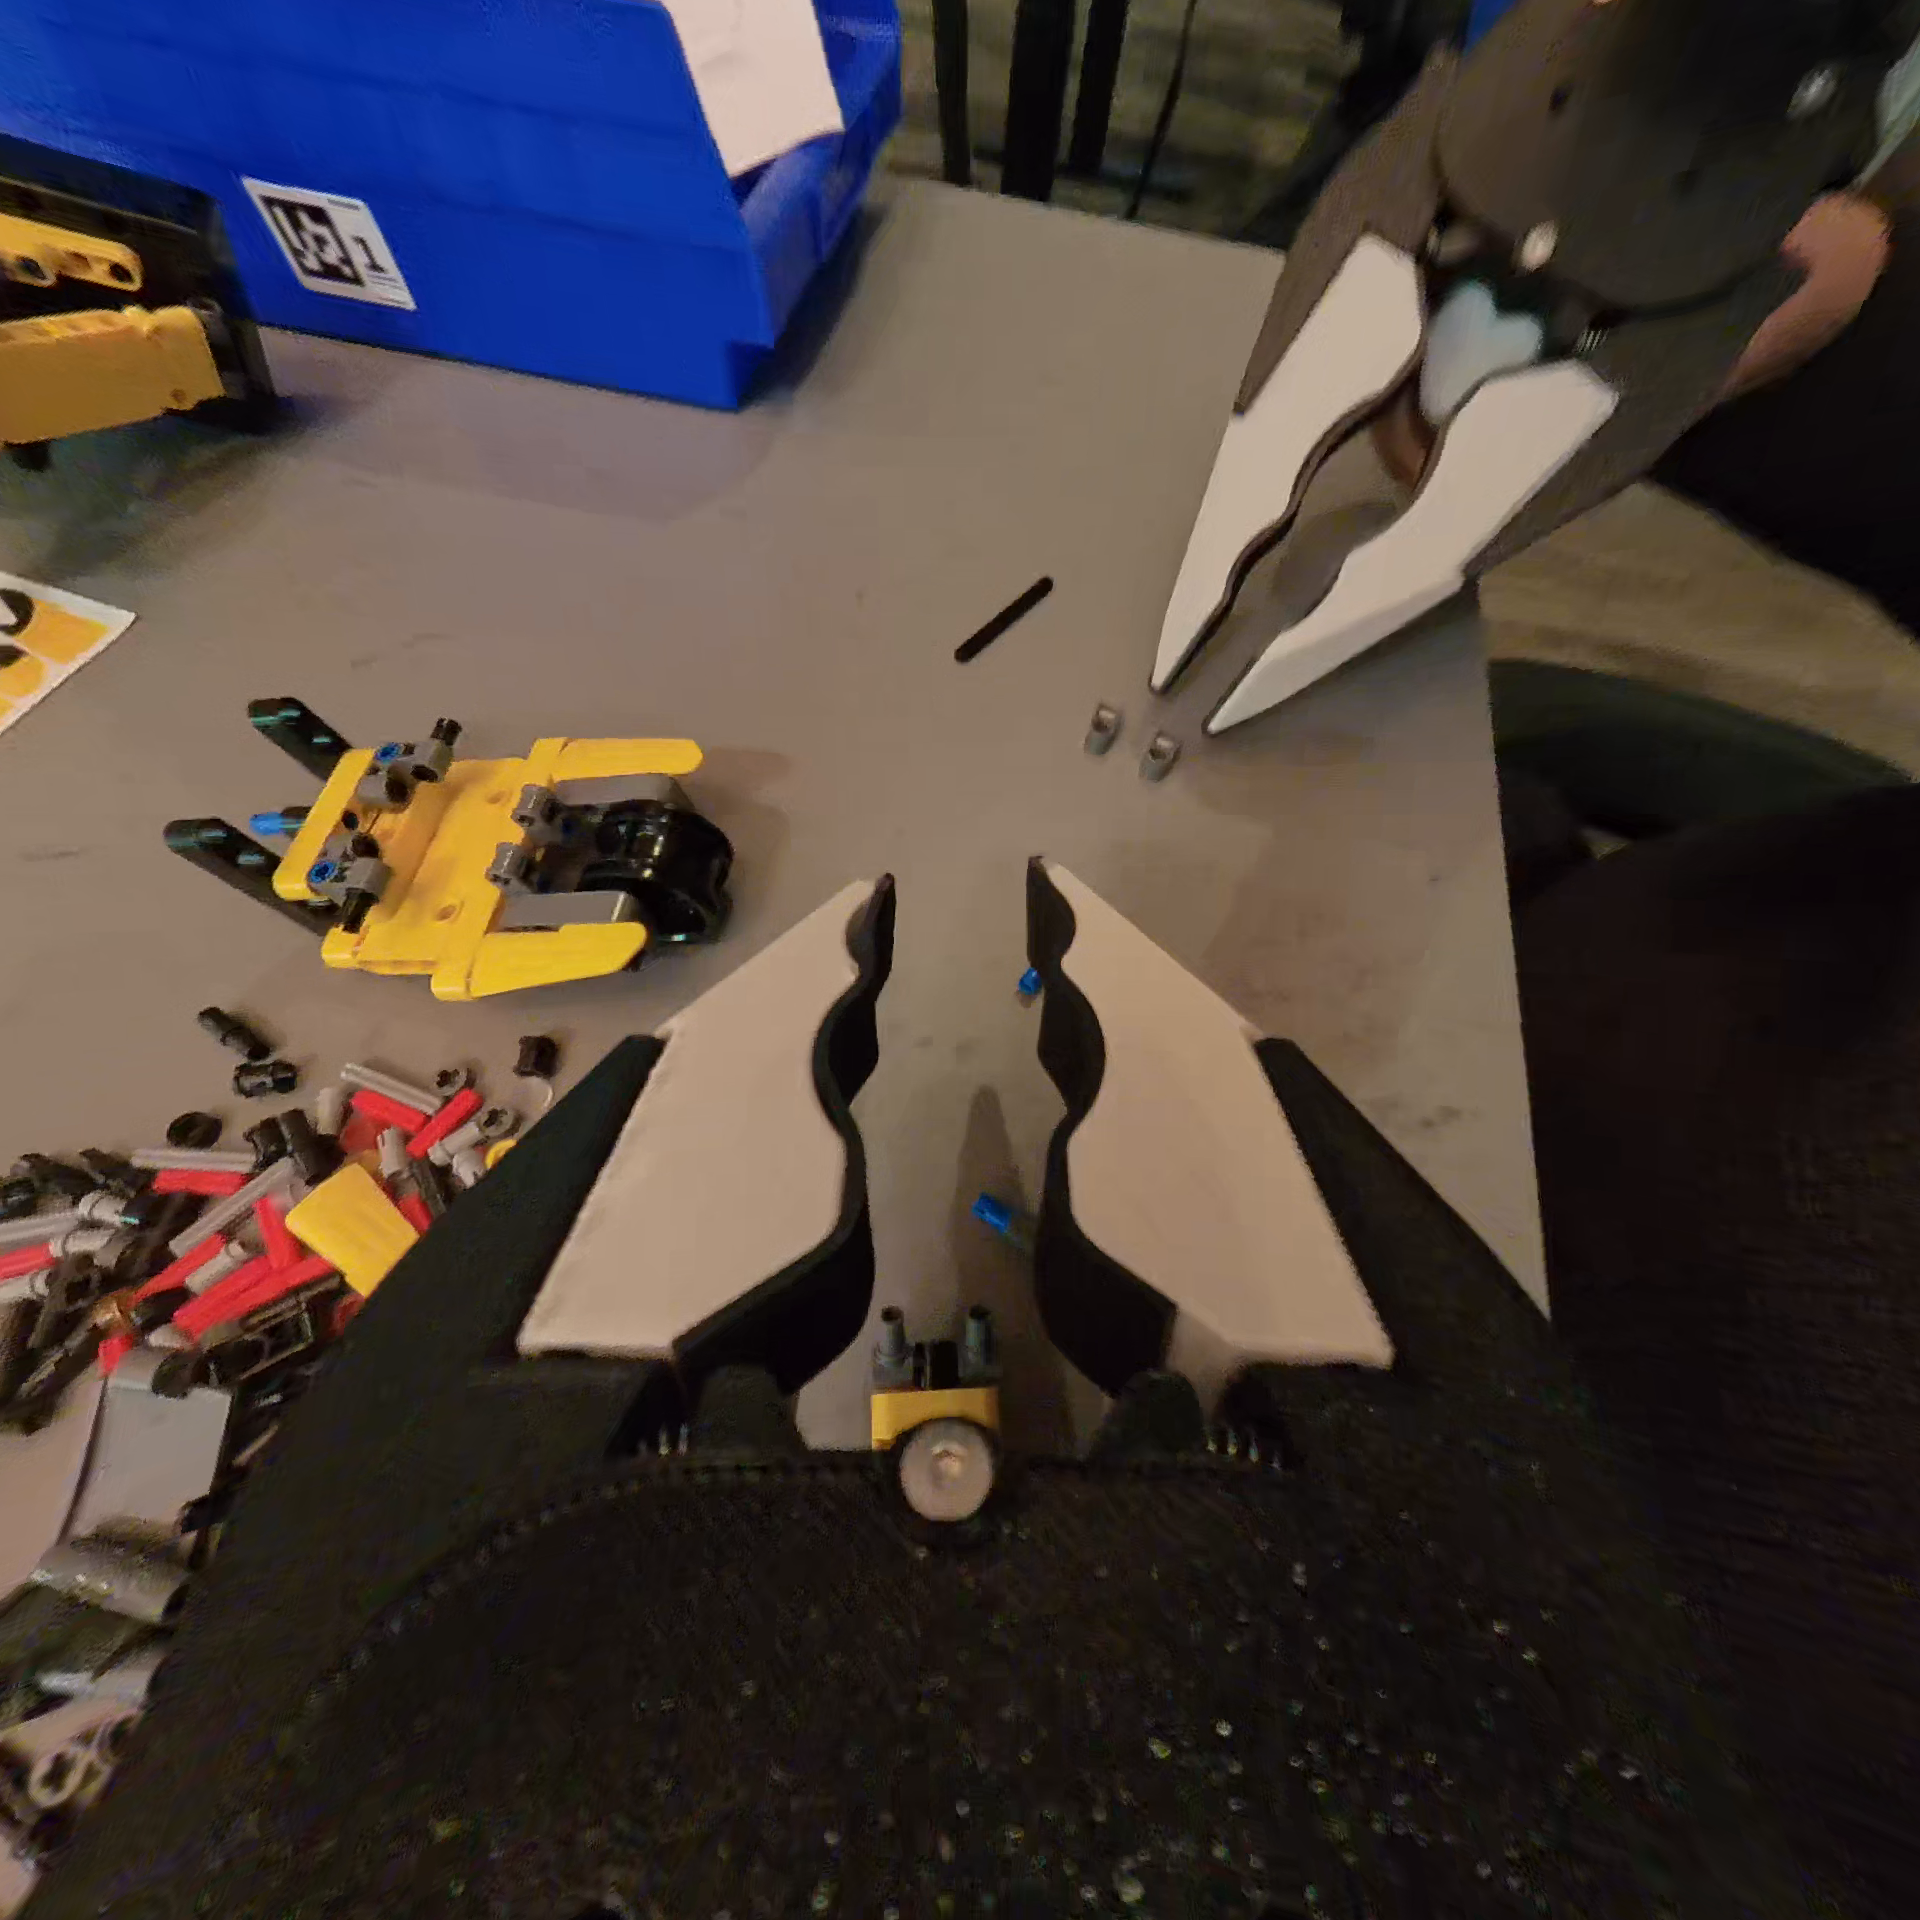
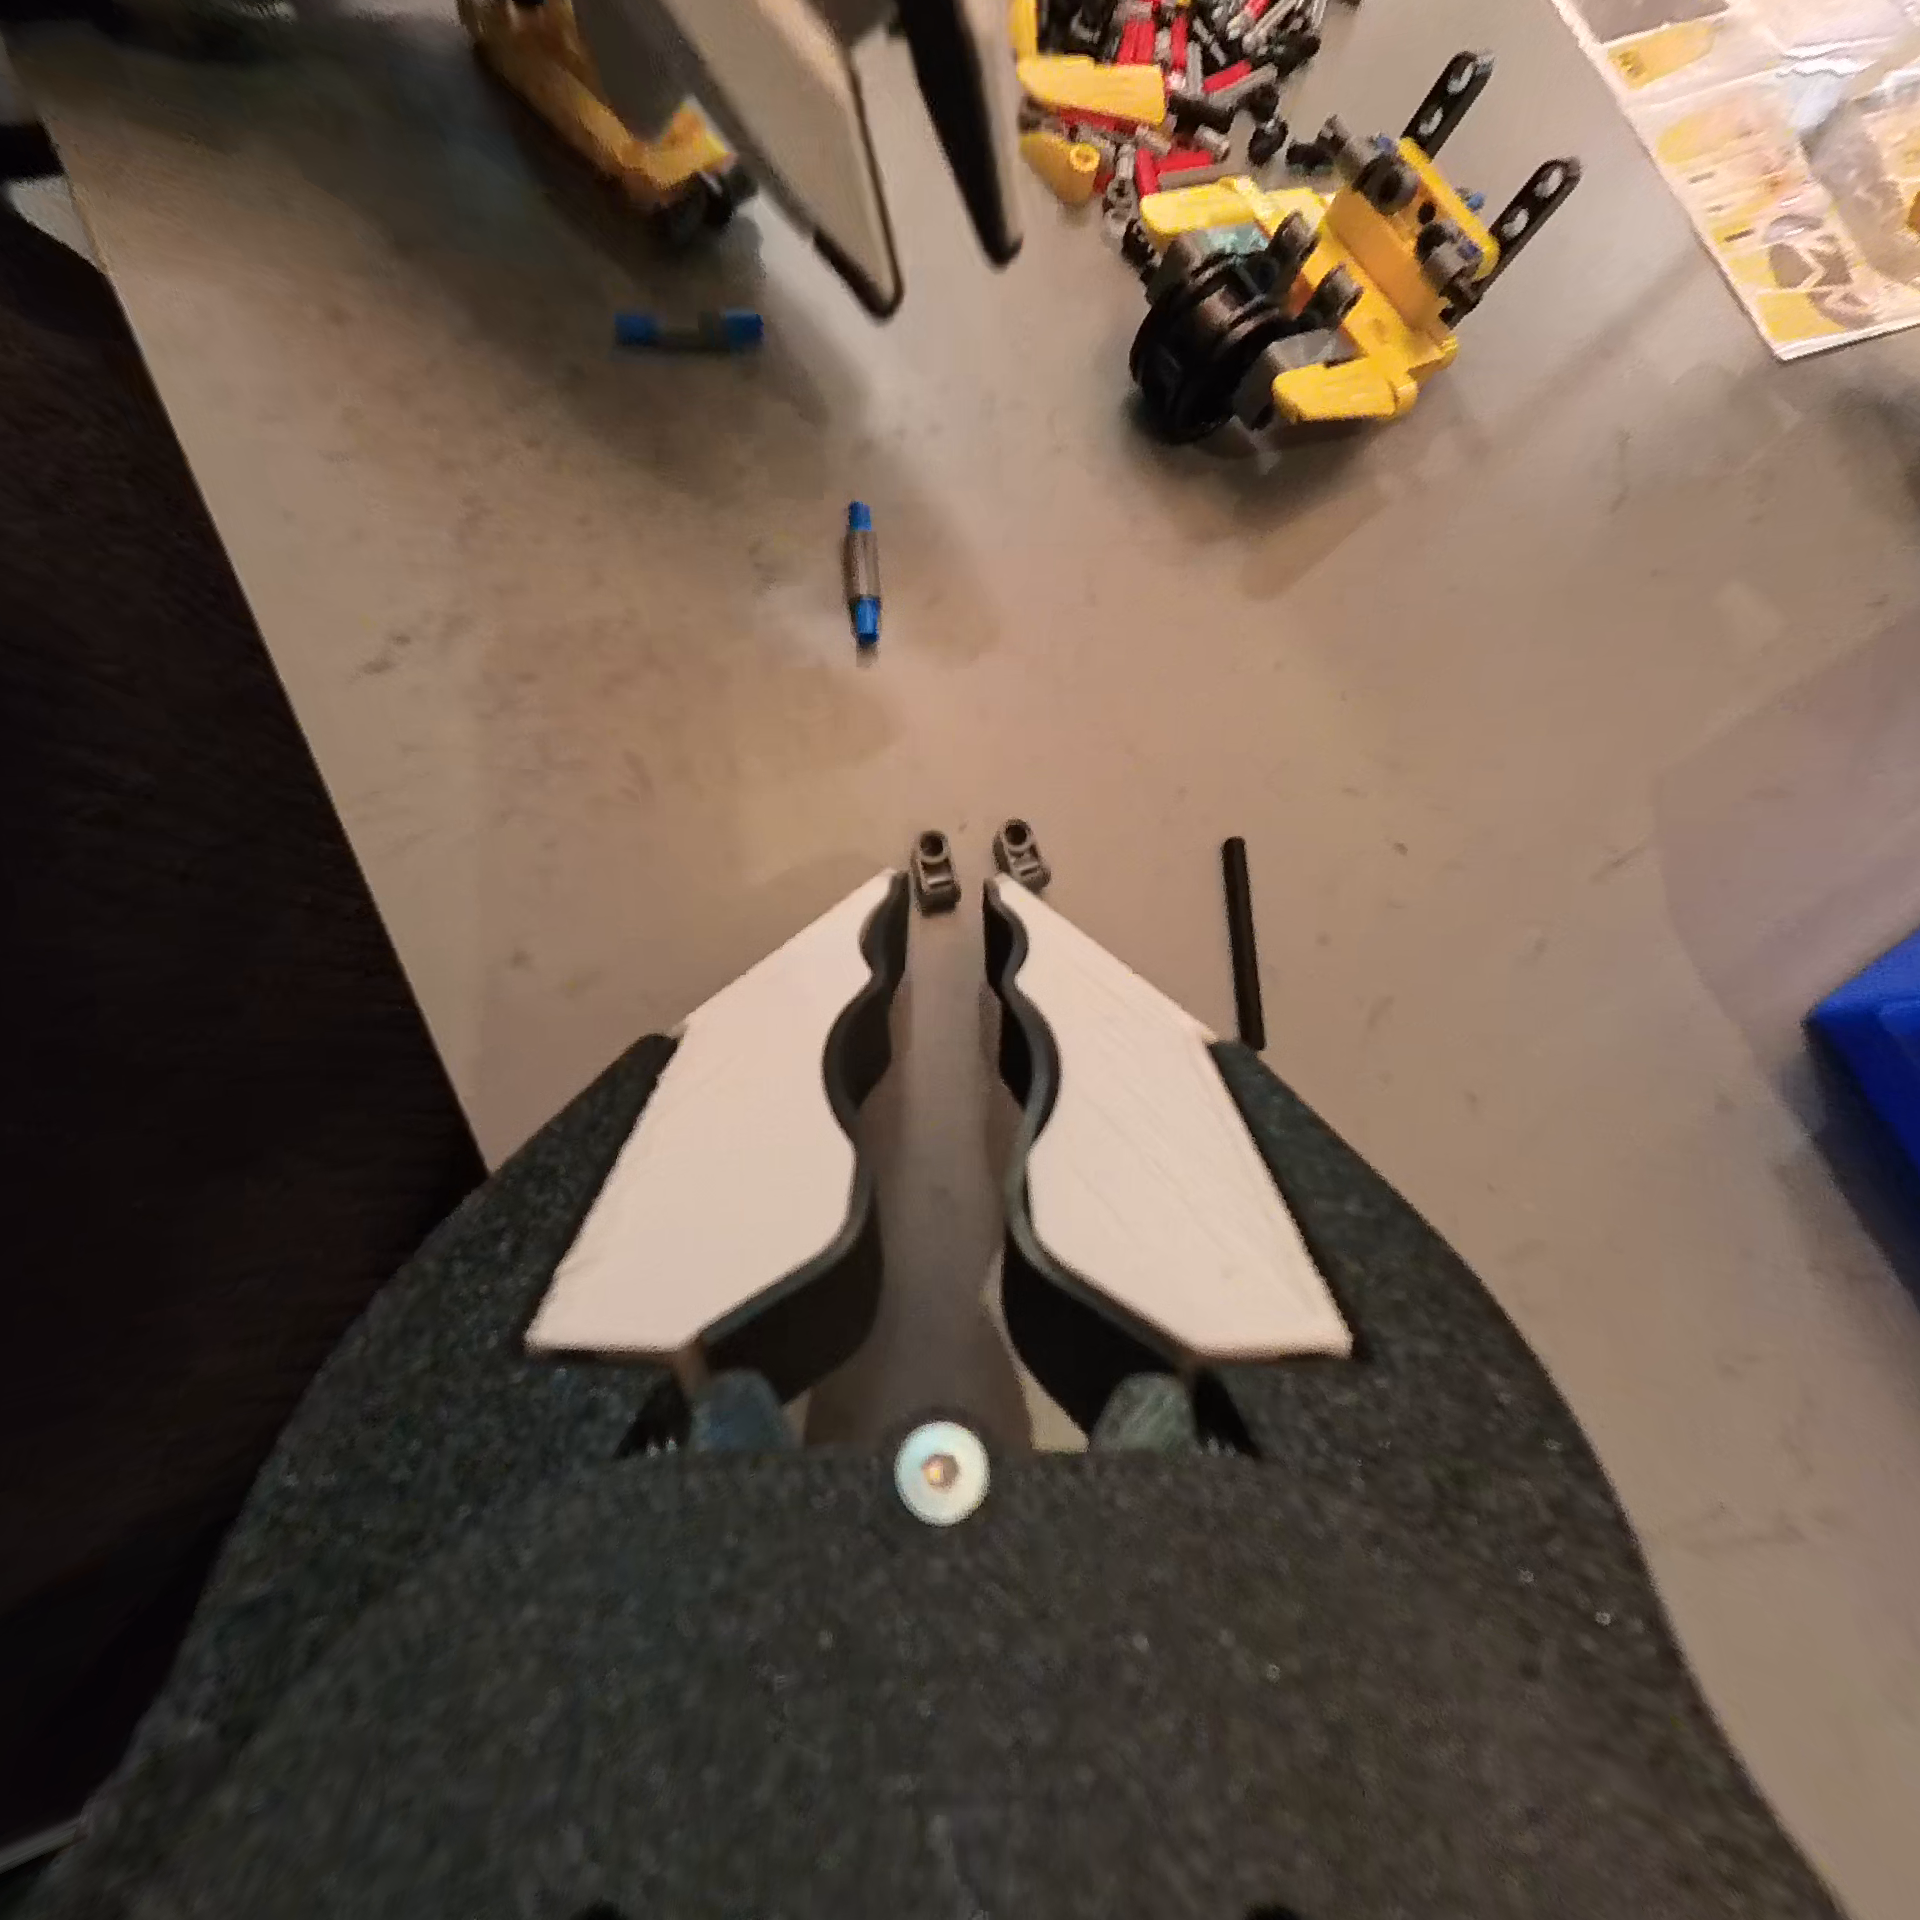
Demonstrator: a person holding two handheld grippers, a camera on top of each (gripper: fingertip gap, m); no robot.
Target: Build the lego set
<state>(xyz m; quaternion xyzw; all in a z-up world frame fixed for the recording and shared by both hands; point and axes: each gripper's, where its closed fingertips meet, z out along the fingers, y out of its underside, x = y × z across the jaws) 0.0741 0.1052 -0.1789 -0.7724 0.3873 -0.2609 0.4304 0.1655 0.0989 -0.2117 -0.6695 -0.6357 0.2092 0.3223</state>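
Grippers: right gripper point(image 2: 943, 881) slightly spread, empty, two small grey plastic connectors point(image 2: 933, 871) at its tips; left gripper point(image 1: 961, 883) spread, yellow-black brick assembly point(image 1: 468, 852) at 9 o'clock.

- Grey surface point(image 1: 935, 436), scuffed.
- On it: blue bin point(image 1: 540, 208), yellow-black brick assembly point(image 1: 468, 862), loose parts pile point(image 1: 208, 1226), black rod point(image 1: 1004, 619), two small grey connectors point(image 1: 1132, 740), printed sheet point(image 2: 1766, 156).

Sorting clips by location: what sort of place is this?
Probably a workshop or lab bench for building-toy assembly: a grey table with a pile of loose parts, a half-built yellow model and a blue storage bin.
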